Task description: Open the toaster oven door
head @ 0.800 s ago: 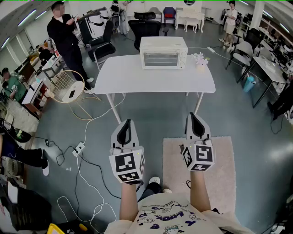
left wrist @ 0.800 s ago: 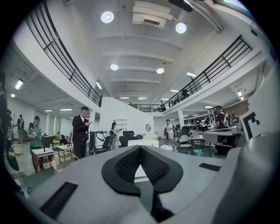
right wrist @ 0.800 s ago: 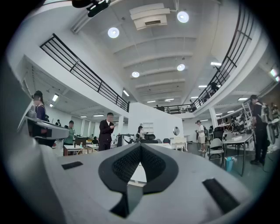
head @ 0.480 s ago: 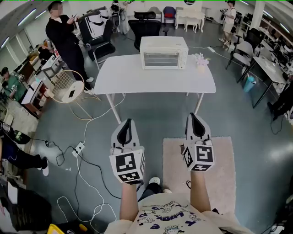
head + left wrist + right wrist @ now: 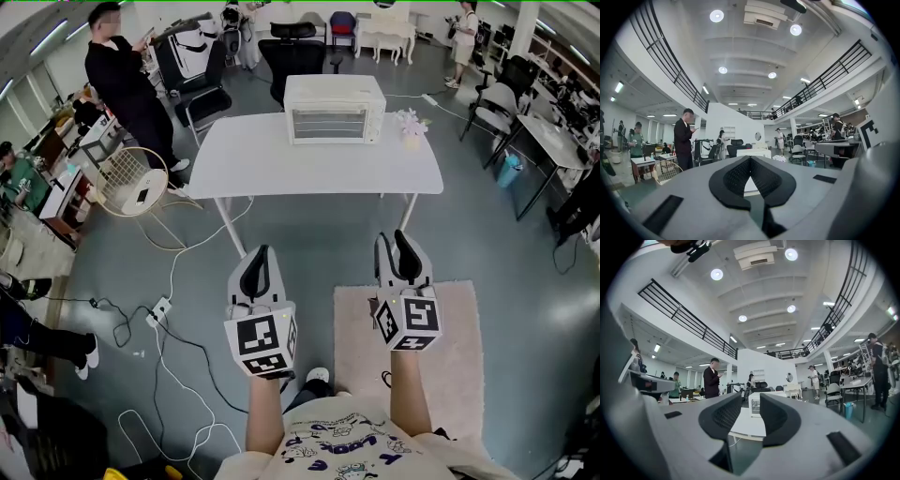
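Right gripper (image 5: pixel 391 236) has parted its jaws since the earlier frame, where their tips met; nothing stands between them now. Neither gripper has otherwise shifted to any degree worth noting.

Left gripper (image 5: pixel 257 251): the 2 jaws are clenched tip to tip on nothing, leaving only a small gap behind the tips. It points level toward the table (image 5: pixel 272 164).

Toaster oven (image 5: pixel 335 110): it stands at the far edge of the table, ahead of both sets of jaws and well apart from them, with open floor between. Its door (image 5: pixel 326 123) is closed and faces the grippers. The door's long edge runs left to right, across the line of approach. The handle is too small to make out.

From the left jaws the oven lies ahead and to the right. From the right jaws it lies ahead and slightly left, and the right gripper view shows it framed in the gap between the jaws.

Assessment: the right gripper is the better lined up and already released, so it looks the likelier 1 to take the door. The task is not yet begun.
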### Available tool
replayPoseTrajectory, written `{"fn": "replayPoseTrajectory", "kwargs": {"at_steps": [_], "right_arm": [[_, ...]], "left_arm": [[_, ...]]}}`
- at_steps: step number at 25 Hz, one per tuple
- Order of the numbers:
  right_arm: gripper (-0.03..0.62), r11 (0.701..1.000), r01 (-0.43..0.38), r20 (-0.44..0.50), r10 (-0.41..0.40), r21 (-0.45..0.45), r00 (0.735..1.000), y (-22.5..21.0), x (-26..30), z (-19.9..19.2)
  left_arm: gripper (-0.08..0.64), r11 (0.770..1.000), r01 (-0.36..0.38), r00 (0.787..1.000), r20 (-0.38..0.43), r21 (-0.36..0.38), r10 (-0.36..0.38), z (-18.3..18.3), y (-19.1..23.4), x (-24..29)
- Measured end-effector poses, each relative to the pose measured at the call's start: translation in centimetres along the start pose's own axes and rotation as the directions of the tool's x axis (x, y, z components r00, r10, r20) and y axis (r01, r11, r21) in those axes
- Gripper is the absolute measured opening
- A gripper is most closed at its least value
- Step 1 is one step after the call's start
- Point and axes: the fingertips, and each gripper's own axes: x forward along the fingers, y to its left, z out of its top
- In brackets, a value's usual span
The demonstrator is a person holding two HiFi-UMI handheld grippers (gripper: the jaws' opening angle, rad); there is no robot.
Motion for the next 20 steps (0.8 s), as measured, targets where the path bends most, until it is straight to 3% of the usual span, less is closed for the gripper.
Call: {"fn": "replayPoseTrajectory", "kwargs": {"at_steps": [4,6,20], "right_arm": [[0.132,1.000,0.010,-0.008,-0.010,-0.003,1.000,0.4,1.9,-0.5],[0.192,1.000,0.012,-0.009,-0.012,-0.001,1.000,0.7,2.9,-0.8],[0.192,1.000,0.030,-0.044,-0.030,0.006,0.999,2.2,8.5,-2.7]], "left_arm": [[0.005,1.000,0.011,1.000,-0.001,0.000,-0.011,-0.3,1.1,1.8],[0.005,1.000,0.017,1.000,-0.002,0.000,-0.017,-0.4,1.7,2.7],[0.005,0.999,0.039,0.998,-0.044,-0.005,-0.039,-2.3,5.1,7.9]]}}
